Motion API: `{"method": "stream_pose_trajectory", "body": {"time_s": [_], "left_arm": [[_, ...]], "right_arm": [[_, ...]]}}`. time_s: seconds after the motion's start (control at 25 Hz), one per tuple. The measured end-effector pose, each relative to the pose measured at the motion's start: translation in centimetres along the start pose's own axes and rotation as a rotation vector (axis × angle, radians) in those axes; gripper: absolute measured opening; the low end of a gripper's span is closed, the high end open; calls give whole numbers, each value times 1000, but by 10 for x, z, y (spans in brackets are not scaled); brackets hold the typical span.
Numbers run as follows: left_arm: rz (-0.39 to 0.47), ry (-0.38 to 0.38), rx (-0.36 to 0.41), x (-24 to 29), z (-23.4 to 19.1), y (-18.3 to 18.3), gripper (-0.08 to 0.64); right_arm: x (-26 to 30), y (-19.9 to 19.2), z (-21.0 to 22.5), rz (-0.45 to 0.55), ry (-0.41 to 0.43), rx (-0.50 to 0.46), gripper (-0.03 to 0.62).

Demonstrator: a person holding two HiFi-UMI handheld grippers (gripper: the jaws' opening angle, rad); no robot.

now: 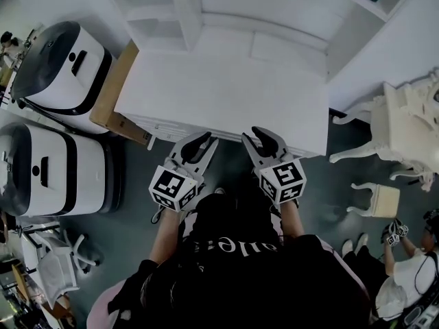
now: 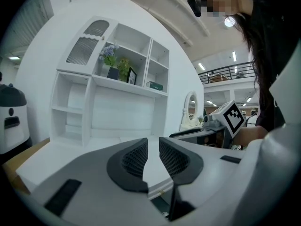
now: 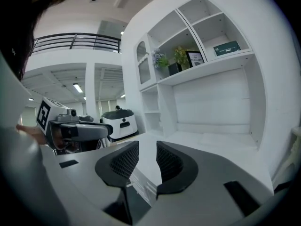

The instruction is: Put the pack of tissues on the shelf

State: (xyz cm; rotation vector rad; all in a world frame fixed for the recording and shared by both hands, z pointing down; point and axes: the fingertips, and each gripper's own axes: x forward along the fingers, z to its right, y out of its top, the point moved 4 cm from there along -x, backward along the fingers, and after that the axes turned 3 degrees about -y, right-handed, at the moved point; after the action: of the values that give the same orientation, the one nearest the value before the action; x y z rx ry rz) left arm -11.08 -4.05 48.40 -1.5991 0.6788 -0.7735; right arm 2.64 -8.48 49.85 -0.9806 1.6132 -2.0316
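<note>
A white desk (image 1: 219, 94) with a white shelf unit (image 1: 158, 5) at its back stands in front of me. On the desk, near the back, lies a flat white rectangular thing (image 1: 282, 46); I cannot tell whether it is the pack of tissues. Both grippers hover side by side at the desk's near edge, pointing at it. The left gripper (image 1: 196, 144) (image 2: 153, 142) has its jaws almost together, with only a slit and nothing in it. The right gripper (image 1: 263, 140) (image 3: 147, 145) stands open and holds nothing. The shelf compartments (image 2: 122, 74) (image 3: 197, 65) face both grippers.
Potted plants (image 3: 169, 59), a picture frame (image 3: 194, 58) and a dark green box (image 3: 226, 48) occupy the upper shelf. Two white machines (image 1: 62, 67) (image 1: 48, 170) and a cardboard box (image 1: 113, 98) stand left of the desk. An ornate white table (image 1: 405, 125), a stool (image 1: 381, 201) and another person (image 1: 411, 273) are at right.
</note>
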Motion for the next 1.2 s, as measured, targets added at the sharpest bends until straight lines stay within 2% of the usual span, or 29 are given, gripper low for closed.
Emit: {"method": "stream_pose_trajectory", "body": {"time_s": [0.16, 0.36, 1.2], "left_arm": [[-8, -8, 14, -16, 6, -2, 77], [-4, -13, 14, -28, 11, -3, 74], [-14, -57, 18, -31, 19, -2, 74]], "right_arm": [[-7, -1, -16, 15, 0, 7, 100], [-15, 3, -27, 32, 4, 4, 78], [-29, 12, -42, 46, 19, -13, 72]]}}
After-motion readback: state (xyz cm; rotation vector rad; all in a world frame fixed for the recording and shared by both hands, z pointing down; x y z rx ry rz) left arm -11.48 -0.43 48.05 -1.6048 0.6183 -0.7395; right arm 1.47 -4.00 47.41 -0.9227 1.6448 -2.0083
